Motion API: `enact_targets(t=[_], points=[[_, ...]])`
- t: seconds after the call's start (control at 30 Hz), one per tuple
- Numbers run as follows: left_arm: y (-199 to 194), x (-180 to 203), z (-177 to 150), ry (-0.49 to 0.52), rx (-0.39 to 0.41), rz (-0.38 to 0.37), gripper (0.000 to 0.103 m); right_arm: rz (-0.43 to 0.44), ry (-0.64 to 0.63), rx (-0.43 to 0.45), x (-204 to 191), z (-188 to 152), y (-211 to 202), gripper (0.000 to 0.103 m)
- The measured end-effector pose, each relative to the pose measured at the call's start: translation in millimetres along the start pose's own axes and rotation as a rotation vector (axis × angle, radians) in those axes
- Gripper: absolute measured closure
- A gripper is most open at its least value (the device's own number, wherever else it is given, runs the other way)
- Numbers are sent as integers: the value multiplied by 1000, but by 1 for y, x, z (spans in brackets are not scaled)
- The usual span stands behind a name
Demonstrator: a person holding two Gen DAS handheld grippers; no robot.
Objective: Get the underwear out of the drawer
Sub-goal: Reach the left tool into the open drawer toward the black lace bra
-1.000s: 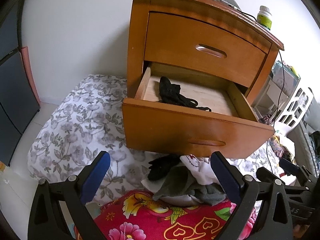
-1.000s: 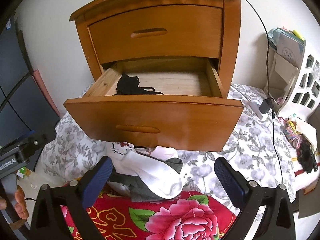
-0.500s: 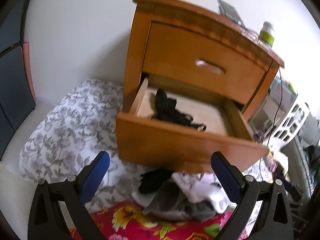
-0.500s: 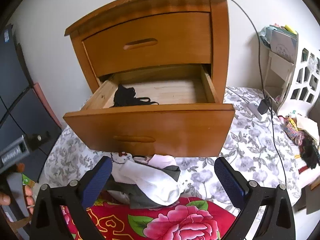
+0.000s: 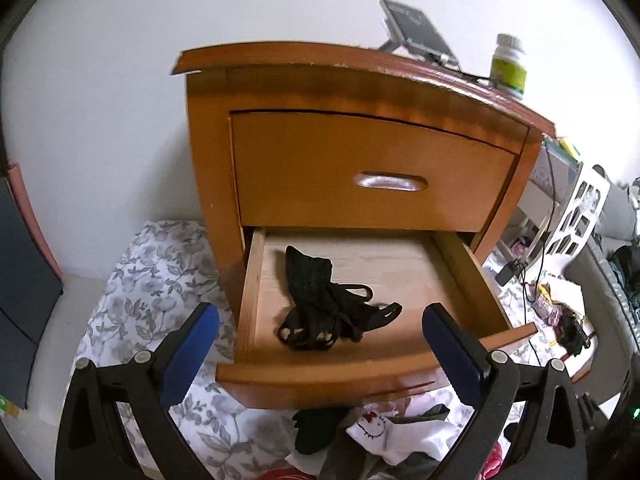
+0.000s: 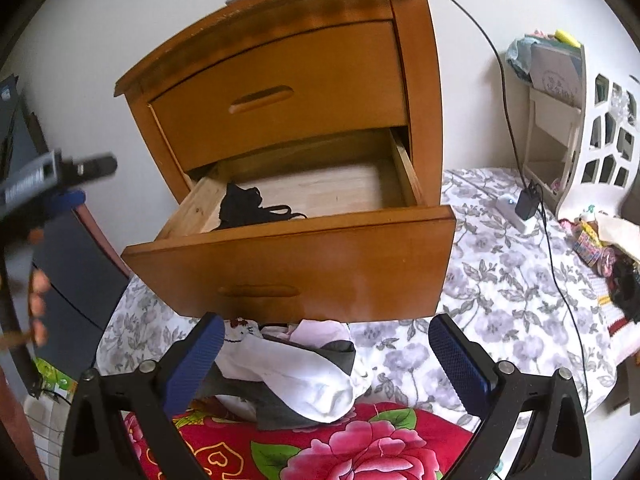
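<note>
A wooden nightstand has its lower drawer (image 5: 256, 312) (image 6: 304, 264) pulled out. Black underwear (image 5: 324, 304) (image 6: 244, 210) lies crumpled on the drawer's pale floor, toward its left side. My left gripper (image 5: 320, 336) is open above the drawer's front edge, its blue pads on either side of the underwear and apart from it. My right gripper (image 6: 324, 356) is open and lower down, in front of the drawer face, over a pile of white, grey and black garments (image 6: 304, 372) (image 5: 376, 436). Nothing is held in either one.
The closed upper drawer (image 5: 372, 176) sits above. A phone (image 5: 416, 32) and a bottle (image 5: 508, 64) stand on top. A floral grey sheet (image 6: 508, 280) and a red flowered cloth (image 6: 340, 448) lie below. A cable, charger (image 6: 528, 204) and white rack (image 6: 600, 132) are on the right. A hand (image 6: 36, 308) shows at the left.
My left gripper has risen and moved forward, from below the drawer front to over the drawer, looking down onto the underwear. The right gripper has shifted only slightly.
</note>
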State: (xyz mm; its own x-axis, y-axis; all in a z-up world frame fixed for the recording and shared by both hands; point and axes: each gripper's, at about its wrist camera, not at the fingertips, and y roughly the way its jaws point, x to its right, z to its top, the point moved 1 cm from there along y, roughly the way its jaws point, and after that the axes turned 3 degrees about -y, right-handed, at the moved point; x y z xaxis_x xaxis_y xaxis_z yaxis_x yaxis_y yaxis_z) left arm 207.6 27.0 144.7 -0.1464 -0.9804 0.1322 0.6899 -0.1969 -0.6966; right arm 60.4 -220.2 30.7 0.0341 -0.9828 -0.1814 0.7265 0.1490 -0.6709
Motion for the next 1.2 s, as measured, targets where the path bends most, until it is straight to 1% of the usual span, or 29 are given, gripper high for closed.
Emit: enact_targets(t=[0.1, 0.2, 0.3, 0.33, 0.4, 0.5, 0.6, 0.7, 0.77, 0.83, 0.9, 0.97, 1.1, 1.2], points=[[15, 6, 16, 47, -47, 28, 2, 1, 6, -7, 3, -1, 4, 0], [27, 9, 29, 75, -88, 35, 2, -1, 11, -14, 6, -1, 7, 0], [45, 13, 42, 80, -175, 3, 2, -6, 24, -23, 9, -2, 13, 0], [50, 15, 46, 84, -192, 9, 2, -8, 30, -28, 11, -3, 15, 0], [60, 19, 51, 108, -205, 56, 2, -7, 33, -35, 13, -3, 18, 0], [79, 26, 53, 158, -241, 94, 2, -2, 34, -43, 14, -4, 23, 0], [107, 26, 49, 168, -328, 119, 2, 0, 33, -51, 16, -5, 27, 0], [140, 21, 40, 144, -456, 119, 2, 1, 35, -61, 18, -6, 31, 0], [160, 16, 30, 114, -557, 122, 2, 1, 36, -66, 19, -6, 34, 0], [178, 13, 20, 75, -642, 117, 2, 3, 37, -72, 20, -7, 36, 0], [190, 10, 15, 38, -685, 98, 2, 6, 38, -77, 21, -8, 39, 0], [202, 9, 11, 23, -711, 97, 2, 9, 39, -83, 21, -9, 42, 0], [220, 13, 4, 28, -757, 102, 2, 9, 46, -96, 25, -11, 47, 0], [229, 19, -1, 56, -782, 114, 2, 3, 53, -100, 28, -12, 51, 0]])
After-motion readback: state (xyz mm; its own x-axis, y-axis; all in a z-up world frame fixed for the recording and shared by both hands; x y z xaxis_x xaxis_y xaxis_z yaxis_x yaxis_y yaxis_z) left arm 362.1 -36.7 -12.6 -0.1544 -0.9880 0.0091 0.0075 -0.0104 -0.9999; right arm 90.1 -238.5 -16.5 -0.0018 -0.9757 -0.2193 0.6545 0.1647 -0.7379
